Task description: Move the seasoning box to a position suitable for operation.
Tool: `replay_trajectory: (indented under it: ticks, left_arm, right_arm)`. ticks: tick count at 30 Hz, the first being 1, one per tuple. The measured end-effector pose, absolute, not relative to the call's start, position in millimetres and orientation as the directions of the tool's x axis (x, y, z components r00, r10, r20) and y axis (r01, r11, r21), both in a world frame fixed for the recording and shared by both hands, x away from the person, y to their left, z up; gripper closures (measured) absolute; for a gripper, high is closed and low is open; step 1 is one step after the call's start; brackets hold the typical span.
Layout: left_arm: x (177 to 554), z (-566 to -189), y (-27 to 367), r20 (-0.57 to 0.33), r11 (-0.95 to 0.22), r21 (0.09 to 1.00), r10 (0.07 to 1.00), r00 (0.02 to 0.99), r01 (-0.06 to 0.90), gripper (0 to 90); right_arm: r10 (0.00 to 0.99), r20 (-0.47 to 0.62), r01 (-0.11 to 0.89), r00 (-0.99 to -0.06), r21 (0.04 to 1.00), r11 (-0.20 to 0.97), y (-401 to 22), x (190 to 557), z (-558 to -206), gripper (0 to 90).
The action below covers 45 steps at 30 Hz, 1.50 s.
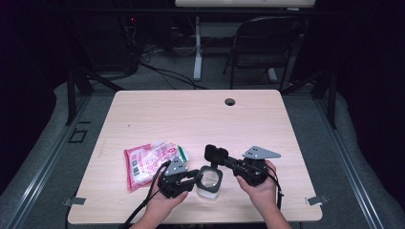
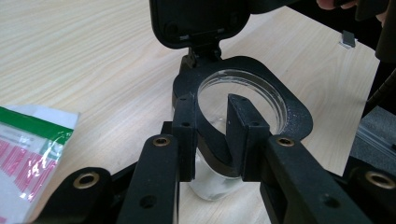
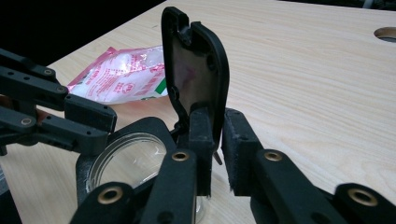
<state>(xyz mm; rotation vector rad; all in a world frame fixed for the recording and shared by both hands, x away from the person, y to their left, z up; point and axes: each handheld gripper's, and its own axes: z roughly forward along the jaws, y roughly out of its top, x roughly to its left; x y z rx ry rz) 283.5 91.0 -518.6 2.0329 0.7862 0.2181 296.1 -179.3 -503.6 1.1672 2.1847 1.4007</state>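
Gripping the black rim of the clear jar (image 1: pixel 209 180) at the table's (image 1: pixel 191 114) near edge, the left gripper (image 2: pixel 212 135) is pinching it narrow. The right gripper (image 3: pixel 215 154) is straddling the raised flip lid (image 3: pixel 198 70), though pad contact is unclear. Opening is looking done; the pink packet (image 1: pixel 145 163) is sitting untouched just left of the jar.

The right gripper (image 3: pixel 215 154) holds its two black jaws on either side of the raised black flip lid (image 3: pixel 196 79) of a clear container (image 3: pixel 123 161), at the lid's lower edge. The lid stands upright over the container's black rim. The left gripper (image 3: pixel 88 123) clasps that rim from the left. A pink and white packet (image 3: pixel 123 74) lies near the table's (image 3: pixel 303 70) left edge.
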Motion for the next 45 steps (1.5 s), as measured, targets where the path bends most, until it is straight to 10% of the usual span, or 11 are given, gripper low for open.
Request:
replay_trajectory:
  ticks: [23, 45]
  left_arm:
    - [293, -525, 179, -0.084, -0.304, 0.826, 0.766, 0.637, 0.475, 63.3]
    - [308, -558, 171, -0.013, -0.383, 0.782, 0.779, 0.627, 0.492, 54.7]
  right_arm:
    - [0.763, 0.169, 0.476, -0.624, 0.857, 0.199, -189, 280, -500, 72.9]
    - [0.763, 0.192, 0.469, -0.617, 0.869, 0.160, -196, 274, -517, 71.4]
